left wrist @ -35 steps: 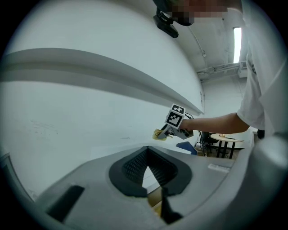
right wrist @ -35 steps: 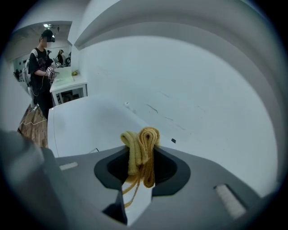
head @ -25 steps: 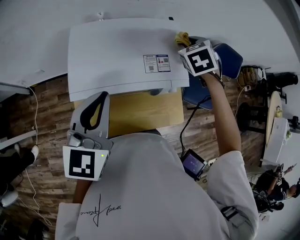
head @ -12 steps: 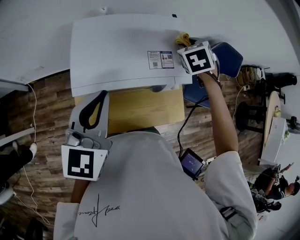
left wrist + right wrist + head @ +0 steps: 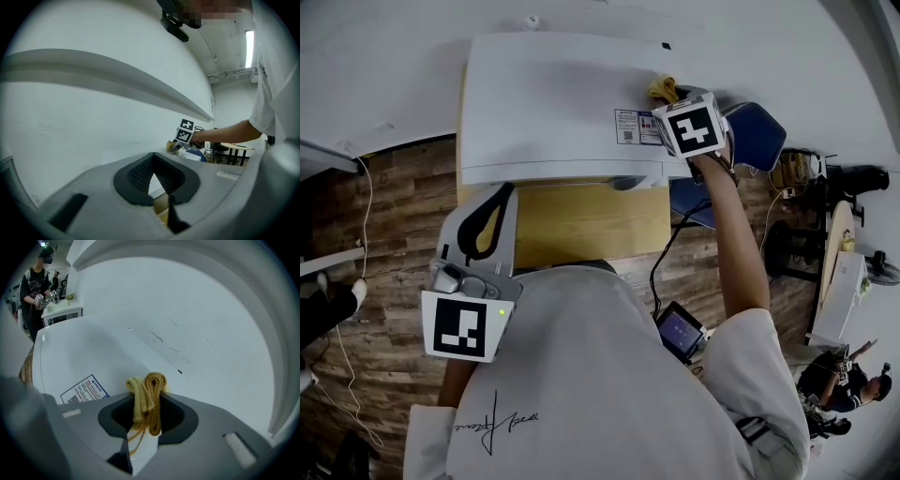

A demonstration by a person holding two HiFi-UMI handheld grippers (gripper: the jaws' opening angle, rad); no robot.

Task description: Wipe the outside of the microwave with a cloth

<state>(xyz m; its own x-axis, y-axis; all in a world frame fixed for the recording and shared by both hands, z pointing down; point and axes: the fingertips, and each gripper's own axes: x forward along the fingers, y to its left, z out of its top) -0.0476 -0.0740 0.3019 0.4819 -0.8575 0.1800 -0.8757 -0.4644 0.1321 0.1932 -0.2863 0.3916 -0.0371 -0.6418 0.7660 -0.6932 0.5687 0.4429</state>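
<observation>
The white microwave (image 5: 553, 103) stands on a wooden table against a white wall; I look down on its top. My right gripper (image 5: 668, 94) is shut on a folded yellow cloth (image 5: 663, 88), which rests on the right rear part of the top beside a printed label (image 5: 637, 126). In the right gripper view the cloth (image 5: 148, 397) bunches between the jaws over the white top (image 5: 89, 357). My left gripper (image 5: 483, 225) hangs low at the left, in front of the microwave, its jaws shut with nothing between them (image 5: 157, 187). From the left gripper view the cloth (image 5: 172, 146) shows small and far off.
The wooden table (image 5: 591, 225) shows in front of the microwave. A blue chair (image 5: 755, 127) stands at the right of it, with cables and a small screen device (image 5: 680, 331) near my right arm. Another person (image 5: 36, 287) stands far off at a counter.
My right gripper with the cloth has slid a little along the microwave's top, toward its right rear. The head view has shifted so the microwave sits further right. The left gripper stays put.
</observation>
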